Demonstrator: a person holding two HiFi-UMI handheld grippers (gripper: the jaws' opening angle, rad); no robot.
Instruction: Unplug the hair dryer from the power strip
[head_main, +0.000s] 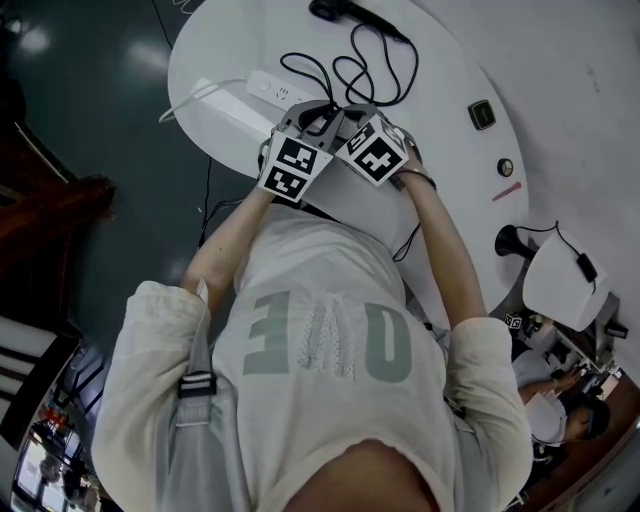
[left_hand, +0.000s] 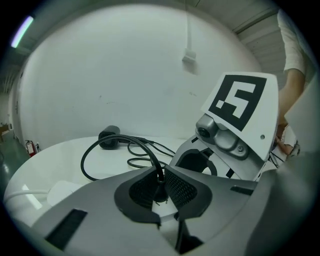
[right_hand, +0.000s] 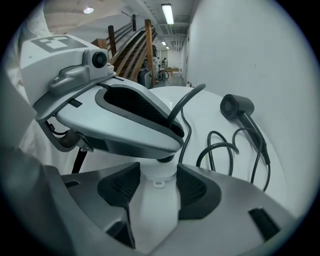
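Clamping the white power strip (right_hand: 155, 212) by its sides, the right gripper (right_hand: 156, 187) steadies it; the left gripper (left_hand: 161, 189) pinches the black plug (left_hand: 160, 194) above it. Rigid, light plug, probably: pull its body, not the floppy cord (left_hand: 82, 160) looping to the hair dryer (left_hand: 109, 137) beyond

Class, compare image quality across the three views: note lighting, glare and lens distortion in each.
Head view: dim and bluish, with lamp glare on the dark floor. Left gripper view: strong fisheye, black corners, table edge bowed. Right gripper view: same fisheye, ceiling lamp blown out, hair dryer sharp.
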